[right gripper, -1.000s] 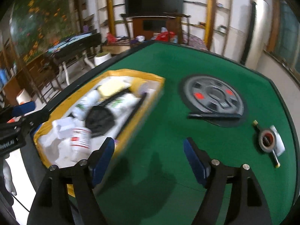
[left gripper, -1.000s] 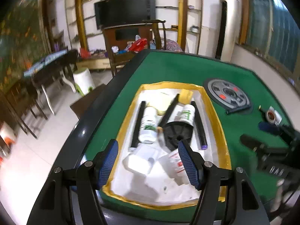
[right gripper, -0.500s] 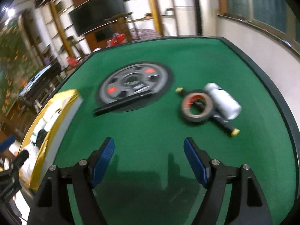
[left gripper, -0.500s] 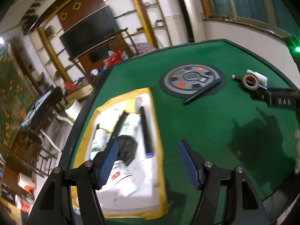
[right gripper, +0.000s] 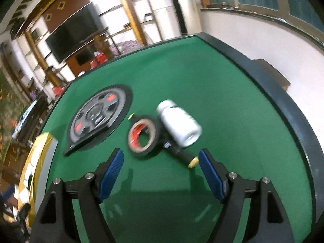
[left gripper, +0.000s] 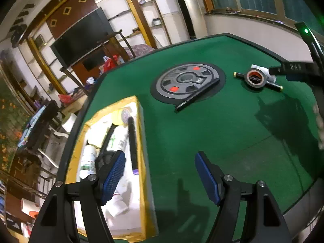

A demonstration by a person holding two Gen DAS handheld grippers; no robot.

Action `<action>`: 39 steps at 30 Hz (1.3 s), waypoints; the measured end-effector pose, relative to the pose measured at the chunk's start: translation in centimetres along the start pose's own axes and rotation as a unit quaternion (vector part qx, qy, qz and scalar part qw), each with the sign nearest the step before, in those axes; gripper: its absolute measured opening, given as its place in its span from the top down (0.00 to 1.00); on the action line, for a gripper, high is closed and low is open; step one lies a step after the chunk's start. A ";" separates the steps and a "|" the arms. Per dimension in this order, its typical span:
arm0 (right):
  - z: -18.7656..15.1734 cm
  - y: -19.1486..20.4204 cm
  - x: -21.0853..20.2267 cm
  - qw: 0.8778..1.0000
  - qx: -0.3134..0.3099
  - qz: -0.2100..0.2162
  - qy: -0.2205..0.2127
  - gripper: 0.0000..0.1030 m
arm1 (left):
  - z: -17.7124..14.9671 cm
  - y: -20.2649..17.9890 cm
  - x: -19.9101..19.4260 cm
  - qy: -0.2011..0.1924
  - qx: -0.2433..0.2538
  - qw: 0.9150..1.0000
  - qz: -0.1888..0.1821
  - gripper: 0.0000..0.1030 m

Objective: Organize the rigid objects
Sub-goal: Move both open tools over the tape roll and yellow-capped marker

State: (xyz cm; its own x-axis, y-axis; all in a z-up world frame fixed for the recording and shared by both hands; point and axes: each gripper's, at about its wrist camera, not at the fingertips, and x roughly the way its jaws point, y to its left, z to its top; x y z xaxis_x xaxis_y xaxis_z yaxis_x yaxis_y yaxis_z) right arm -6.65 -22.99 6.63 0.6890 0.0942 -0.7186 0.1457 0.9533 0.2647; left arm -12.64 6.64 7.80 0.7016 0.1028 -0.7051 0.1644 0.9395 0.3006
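My left gripper (left gripper: 160,158) hangs over bare green felt beside the yellow-rimmed white box (left gripper: 141,141); its jaws are opening with nothing between them. The box holds white bottles (left gripper: 88,160), a black stick with a purple end (left gripper: 132,141) and other items. My right gripper (right gripper: 161,156) is open and empty, just short of a black tape roll with a red core (right gripper: 141,135), a black rod with yellow ends (right gripper: 176,151) and a white bottle (right gripper: 179,125) lying on its side. The roll (left gripper: 255,79) also shows far right in the left wrist view.
A grey disc (right gripper: 97,115) is set into the felt, with a black bar (right gripper: 85,141) lying across its near edge. The table's black rim (right gripper: 283,105) curves round close on the right. Chairs, shelves and a television stand beyond the far edge.
Both views swung right, away from the box. The right gripper came up to the tape roll, rod and bottle. The left gripper now sits over felt with its jaws slightly wider.
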 end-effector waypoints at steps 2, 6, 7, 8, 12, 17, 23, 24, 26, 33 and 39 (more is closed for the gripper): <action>0.8 -1.2 0.0 1.000 0.019 -0.002 -0.004 0.26 | -0.1 -0.3 0.2 0.004 0.001 1.000 -0.013 0.27; 2.0 -3.3 0.6 0.999 0.046 -0.014 -0.007 0.26 | -0.3 -0.7 0.7 0.015 -0.002 0.999 -0.040 0.27; 2.2 -3.5 0.9 0.999 0.049 -0.015 -0.004 0.26 | -0.4 -0.7 0.8 0.017 -0.004 0.999 -0.046 0.27; 2.5 -3.5 1.2 0.999 0.049 -0.015 -0.001 0.26 | -0.4 -0.8 0.8 0.020 -0.007 0.998 -0.053 0.27; 3.1 -2.9 3.3 0.999 0.039 -0.022 0.016 0.26 | -0.8 -0.9 1.1 0.026 -0.009 0.998 -0.062 0.27; 3.4 -1.0 6.8 0.997 -0.010 -0.061 0.045 0.25 | -1.1 -0.7 1.0 0.031 -0.013 0.997 -0.070 0.27; 1.3 3.0 6.6 0.991 -0.101 -0.030 0.082 0.45 | -1.6 -0.1 1.6 0.048 -0.034 0.995 -0.086 0.27; 0.7 3.5 6.4 0.990 -0.114 -0.026 0.085 0.46 | -1.7 0.0 1.7 0.050 -0.038 0.994 -0.092 0.27; -0.5 4.4 5.7 0.986 -0.131 -0.001 0.098 0.46 | -1.9 0.0 1.6 0.053 -0.040 0.993 -0.099 0.27; -4.3 6.8 2.8 0.963 -0.206 0.080 0.156 0.46 | -2.2 0.5 1.5 0.051 -0.047 0.992 -0.106 0.27; -1.8 4.4 1.6 0.986 -0.136 0.028 0.098 0.44 | -2.7 0.7 1.6 0.056 -0.055 0.990 -0.121 0.27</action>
State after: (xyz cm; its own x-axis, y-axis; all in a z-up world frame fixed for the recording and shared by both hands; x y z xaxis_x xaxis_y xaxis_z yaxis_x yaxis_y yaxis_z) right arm -6.19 -18.10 5.49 0.5368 0.1776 -0.8248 -0.1025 0.9841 0.1452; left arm -13.27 8.31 5.15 0.5685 -0.0997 -0.8166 0.2371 0.9704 0.0466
